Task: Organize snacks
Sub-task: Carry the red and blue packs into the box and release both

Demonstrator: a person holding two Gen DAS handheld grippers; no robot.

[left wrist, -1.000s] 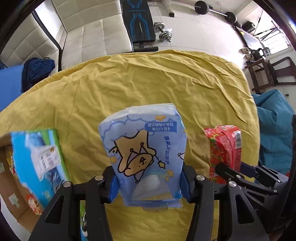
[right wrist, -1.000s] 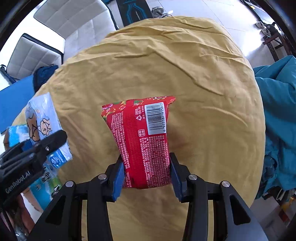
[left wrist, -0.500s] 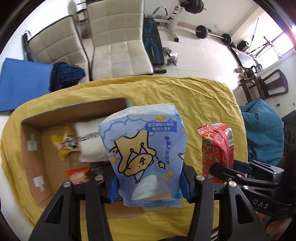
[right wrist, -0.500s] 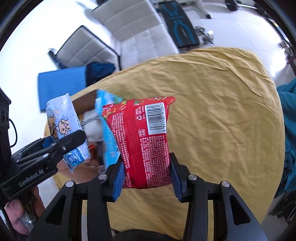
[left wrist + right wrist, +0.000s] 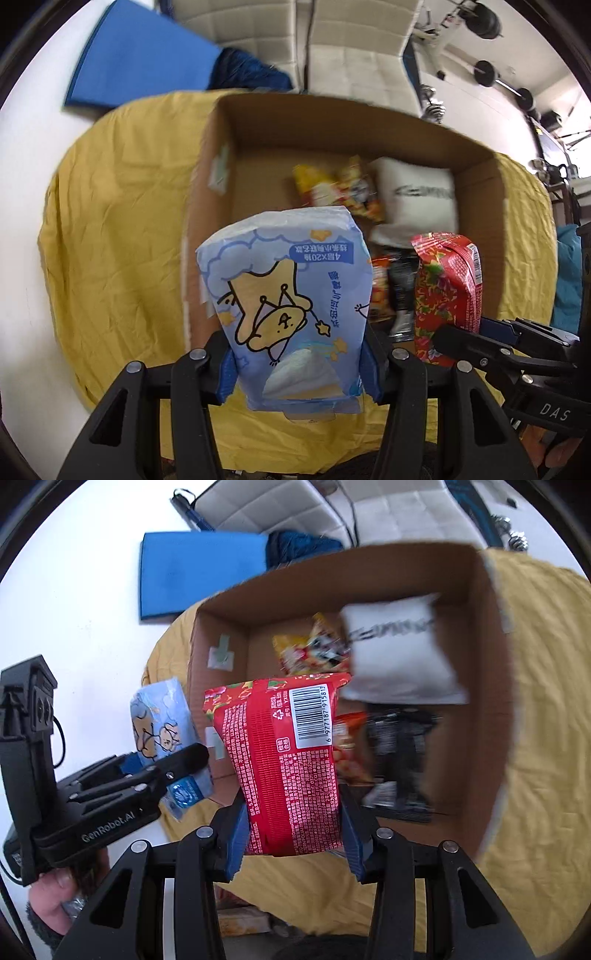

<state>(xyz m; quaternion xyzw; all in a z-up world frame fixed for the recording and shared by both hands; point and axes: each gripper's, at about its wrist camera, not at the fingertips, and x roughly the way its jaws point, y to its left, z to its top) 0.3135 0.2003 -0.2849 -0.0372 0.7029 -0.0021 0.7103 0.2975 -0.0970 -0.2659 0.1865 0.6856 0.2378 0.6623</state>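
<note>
Left gripper (image 5: 299, 365) clamps pale-blue cartoon-bear packet (image 5: 288, 295), right gripper (image 5: 293, 834) clamps red foil snack bag (image 5: 284, 760); both above open cardboard box (image 5: 495, 686), likely for dropping in.

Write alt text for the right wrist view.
The right claw grips a red snack packet above an open cardboard box holding several snacks on a yellow cloth. At left, the left claw holds a blue cartoon packet.
</note>
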